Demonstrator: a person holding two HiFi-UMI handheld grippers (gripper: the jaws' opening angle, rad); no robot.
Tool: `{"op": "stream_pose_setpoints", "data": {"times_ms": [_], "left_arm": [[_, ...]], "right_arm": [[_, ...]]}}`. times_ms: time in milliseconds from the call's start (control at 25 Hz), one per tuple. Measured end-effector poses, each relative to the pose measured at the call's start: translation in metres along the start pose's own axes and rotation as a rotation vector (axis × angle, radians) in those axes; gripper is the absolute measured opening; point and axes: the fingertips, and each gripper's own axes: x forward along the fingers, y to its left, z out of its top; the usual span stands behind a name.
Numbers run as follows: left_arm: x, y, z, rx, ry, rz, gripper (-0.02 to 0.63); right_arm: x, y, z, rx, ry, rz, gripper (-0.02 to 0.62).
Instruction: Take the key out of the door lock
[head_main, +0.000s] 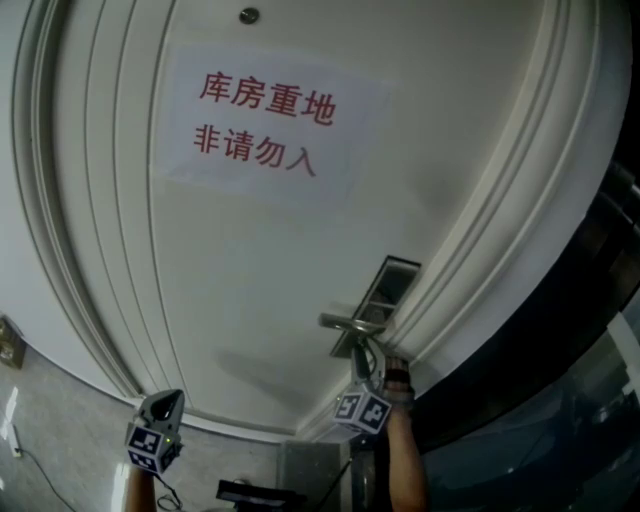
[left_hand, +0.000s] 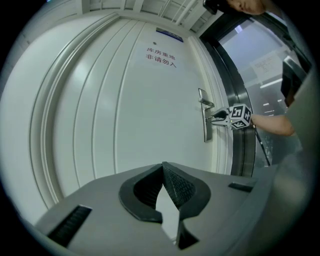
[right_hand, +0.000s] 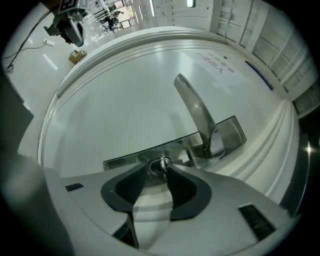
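Note:
A small metal key (right_hand: 163, 164) sticks out of the round lock cylinder in the steel lock plate (right_hand: 125, 160), below the lever handle (right_hand: 196, 112). My right gripper (right_hand: 159, 169) is right at the lock. Its tips stand slightly apart with the key between them, close against the right-hand pad (right_hand: 182, 187). In the head view the right gripper (head_main: 358, 358) reaches up to the plate (head_main: 392, 280) under the handle (head_main: 345, 323). My left gripper (left_hand: 162, 166) hangs low and far from the lock, its pads touching at the tips with nothing in them; it shows at the head view's lower left (head_main: 160, 420).
The white panelled door (head_main: 250, 270) carries a paper sign with red characters (head_main: 262, 122). A dark frame and glass panel (head_main: 560, 380) run along the door's right side. A person's forearm (left_hand: 272, 124) holds the right gripper. Pale tiled floor (head_main: 60, 430) lies at the lower left.

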Motion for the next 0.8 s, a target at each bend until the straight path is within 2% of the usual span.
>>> {"op": "stream_pose_setpoints", "data": {"times_ms": [360, 800], "left_arm": [[0.0011, 0.0012, -0.0015, -0.006, 0.000, -0.001, 0.009], [-0.0040, 0.0037, -0.0064, -0.011, 0.002, 0.007, 0.009]], "right_arm": [[0.0002, 0.0009, -0.0006, -0.064, 0.015, 0.005, 0.140], [-0.0002, -0.0085, 0.0011, -0.147, 0.019, -0.079, 0.031]]}}
